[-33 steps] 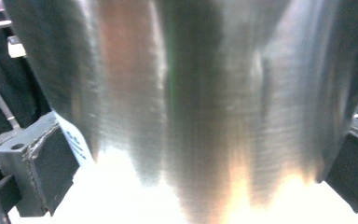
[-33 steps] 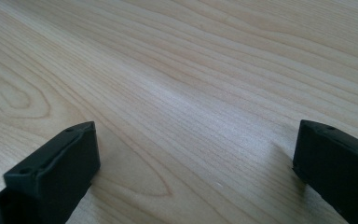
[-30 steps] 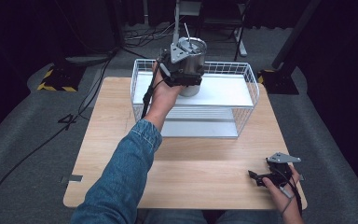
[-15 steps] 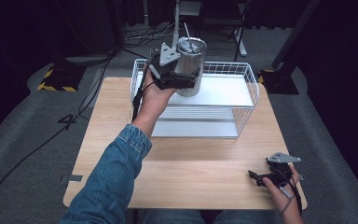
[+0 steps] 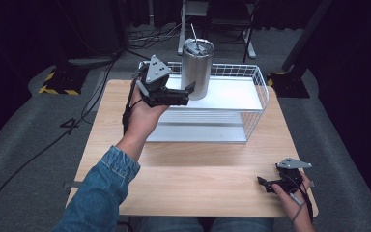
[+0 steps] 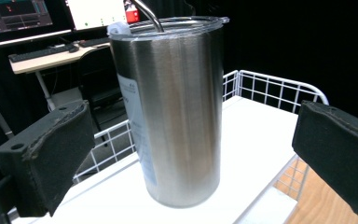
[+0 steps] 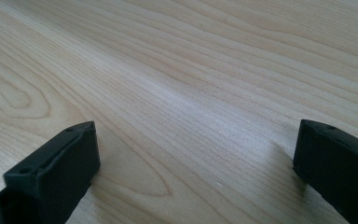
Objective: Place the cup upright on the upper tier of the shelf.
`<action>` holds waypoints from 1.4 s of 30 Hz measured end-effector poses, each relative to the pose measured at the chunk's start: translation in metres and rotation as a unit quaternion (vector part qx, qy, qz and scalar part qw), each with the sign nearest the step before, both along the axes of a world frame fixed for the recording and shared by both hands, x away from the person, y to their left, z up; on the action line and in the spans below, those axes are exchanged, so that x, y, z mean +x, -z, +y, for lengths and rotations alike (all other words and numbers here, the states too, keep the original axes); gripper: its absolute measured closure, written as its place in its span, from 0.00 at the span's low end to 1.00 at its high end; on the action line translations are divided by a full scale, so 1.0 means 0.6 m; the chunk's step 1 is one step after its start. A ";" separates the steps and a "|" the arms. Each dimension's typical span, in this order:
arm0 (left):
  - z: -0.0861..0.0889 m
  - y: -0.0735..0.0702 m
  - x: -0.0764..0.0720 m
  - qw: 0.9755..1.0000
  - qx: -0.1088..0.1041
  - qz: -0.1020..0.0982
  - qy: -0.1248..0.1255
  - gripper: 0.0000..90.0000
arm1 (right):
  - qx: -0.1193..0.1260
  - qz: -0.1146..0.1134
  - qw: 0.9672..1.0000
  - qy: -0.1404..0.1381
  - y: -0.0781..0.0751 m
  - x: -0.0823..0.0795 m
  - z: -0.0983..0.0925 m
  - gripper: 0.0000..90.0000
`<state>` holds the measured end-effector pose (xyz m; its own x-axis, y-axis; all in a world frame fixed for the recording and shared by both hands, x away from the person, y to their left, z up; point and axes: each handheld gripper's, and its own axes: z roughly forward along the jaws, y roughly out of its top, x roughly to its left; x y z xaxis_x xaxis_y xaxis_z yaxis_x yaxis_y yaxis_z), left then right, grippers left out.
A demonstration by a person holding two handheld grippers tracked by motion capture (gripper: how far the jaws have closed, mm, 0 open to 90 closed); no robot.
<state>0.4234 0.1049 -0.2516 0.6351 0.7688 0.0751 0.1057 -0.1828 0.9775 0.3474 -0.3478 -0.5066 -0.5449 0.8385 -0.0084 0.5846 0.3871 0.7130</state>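
Left gripper (image 5: 189, 94) hangs with its jaws spread wide, gripping nothing, just short of the steel tumbler (image 5: 197, 68), which stands upright with lid and straw on the white shelf inside the wire basket (image 5: 258, 96). Right gripper (image 5: 270, 182) rests low on the wooden table (image 5: 198, 169) near the front corner, jaws likewise wide and empty.

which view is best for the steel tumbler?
Left gripper view: the steel tumbler stands close up between the open jaws of the left gripper, showing its lid, straw and a side label. The high view shows it small, upright on the white shelf in the wire basket. The right gripper view looks at the table.
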 end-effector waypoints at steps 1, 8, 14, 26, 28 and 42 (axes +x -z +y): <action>0.004 0.001 -0.006 1.000 -0.004 0.000 0.001 0.00 | 0.000 0.000 1.000 0.000 0.000 0.000 0.000 0.00; 0.039 0.004 -0.045 1.000 -0.005 -0.004 -0.007 0.00 | 0.000 0.000 1.000 0.000 0.000 0.000 0.000 0.00; 0.066 0.015 -0.074 1.000 -0.005 -0.001 -0.008 0.00 | 0.000 0.000 1.000 0.000 0.000 0.000 0.000 0.00; 0.106 0.060 -0.122 1.000 0.013 0.012 -0.014 0.00 | 0.001 0.002 1.000 0.000 0.000 0.001 0.000 0.00; 0.112 0.070 -0.130 1.000 0.015 0.016 -0.014 0.00 | 0.001 0.002 1.000 0.000 0.000 0.001 0.000 0.00; 0.145 0.150 -0.151 0.998 0.026 0.048 -0.034 0.00 | 0.001 0.002 1.000 0.001 0.000 0.001 0.000 0.00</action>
<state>0.3330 0.1922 -0.3416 0.5881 0.8068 0.0563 0.2131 -0.2218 0.9515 0.3479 -0.3476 -0.5065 -0.5434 0.8394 -0.0050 0.5878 0.3848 0.7116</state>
